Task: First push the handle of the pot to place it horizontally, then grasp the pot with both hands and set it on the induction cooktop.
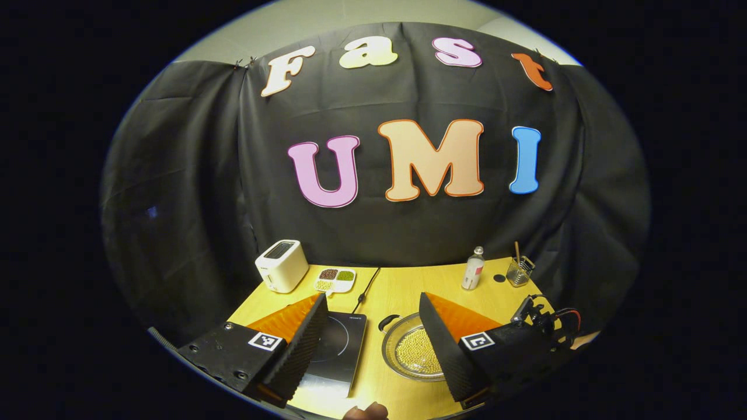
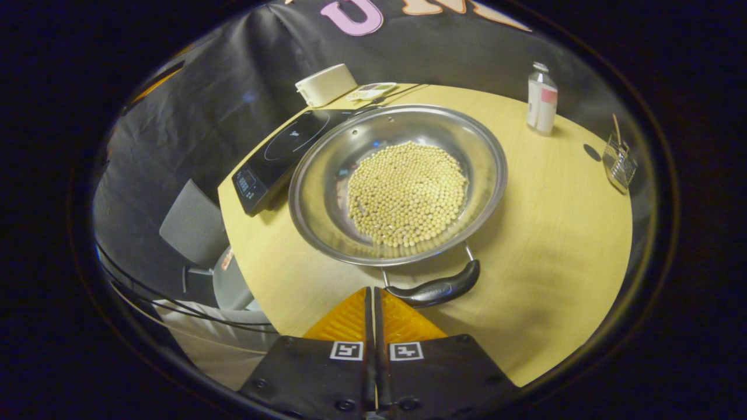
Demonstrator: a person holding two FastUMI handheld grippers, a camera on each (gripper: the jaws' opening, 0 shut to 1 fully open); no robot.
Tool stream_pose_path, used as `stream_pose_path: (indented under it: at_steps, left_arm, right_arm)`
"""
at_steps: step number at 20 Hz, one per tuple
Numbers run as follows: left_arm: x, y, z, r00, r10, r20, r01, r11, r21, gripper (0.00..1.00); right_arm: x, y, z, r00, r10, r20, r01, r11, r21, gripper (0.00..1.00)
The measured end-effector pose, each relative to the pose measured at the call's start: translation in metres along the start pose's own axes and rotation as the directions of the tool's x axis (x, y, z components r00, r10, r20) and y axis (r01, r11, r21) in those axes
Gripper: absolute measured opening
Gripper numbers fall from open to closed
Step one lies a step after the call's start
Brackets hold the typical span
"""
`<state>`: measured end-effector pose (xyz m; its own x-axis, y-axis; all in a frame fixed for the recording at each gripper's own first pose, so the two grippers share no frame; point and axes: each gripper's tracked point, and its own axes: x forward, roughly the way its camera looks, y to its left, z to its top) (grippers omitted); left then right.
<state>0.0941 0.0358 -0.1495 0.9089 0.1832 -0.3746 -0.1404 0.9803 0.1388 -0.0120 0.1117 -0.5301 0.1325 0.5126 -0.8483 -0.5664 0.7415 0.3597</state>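
Left gripper view: left gripper (image 1: 370, 344) held high over the near edge of the table (image 1: 402, 286), fingers spread wide, nothing between them. Pot (image 1: 411, 350) sits just right of the induction cooktop (image 1: 338, 347), part hidden behind the gripper's right finger; its far handle (image 1: 388, 322) shows as a dark loop at the rim. Well behind the cooktop: toaster (image 1: 282, 265), divided dish (image 1: 335, 280); bottle (image 1: 473, 268) and wire holder (image 1: 519, 271) off to the far right. The other gripper (image 1: 540, 321) waits right of the pot.

Right gripper view: right gripper (image 2: 373, 309) clenched, fingers pressed together on nothing, tips just short of the pot's near handle (image 2: 435, 289). Pot (image 2: 397, 181) stands beside the cooktop (image 2: 286, 146), rim near its edge, apparently not on it.

Handling, as judged: thin polished steel, stiff, slick at the rim; the bed of beans (image 2: 405, 192) adds weight and will roll if tipped. Handle looks hinged on wire, so a nudge should swing it. Take hold at the two handles, lift level
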Motion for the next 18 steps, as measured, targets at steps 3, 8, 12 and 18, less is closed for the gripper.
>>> stream_pose_path:
  at_steps: [3,8,12,18]
  left_arm:
    - [0.000,0.002,0.000,1.000,0.005,0.002,-0.005,1.000,-0.001,0.93]
    - [-0.001,0.004,-0.003,1.000,0.007,-0.004,-0.007,1.000,-0.004,0.93]
    - [-0.001,0.002,-0.002,1.000,0.002,-0.003,-0.002,1.000,-0.002,0.95]
    - [-0.002,0.002,-0.004,1.000,0.003,-0.004,-0.003,1.000,-0.002,0.93]
  right_arm:
    - [-0.002,-0.011,0.002,1.000,-0.024,0.007,0.024,1.000,0.012,0.02]
    - [-0.002,-0.023,0.003,0.998,-0.058,0.012,0.058,0.998,0.028,0.02]
    - [-0.002,-0.038,0.006,0.995,-0.096,0.020,0.095,0.995,0.042,0.00]
    - [-0.002,-0.057,0.013,0.989,-0.144,0.044,0.141,0.988,0.068,0.00]
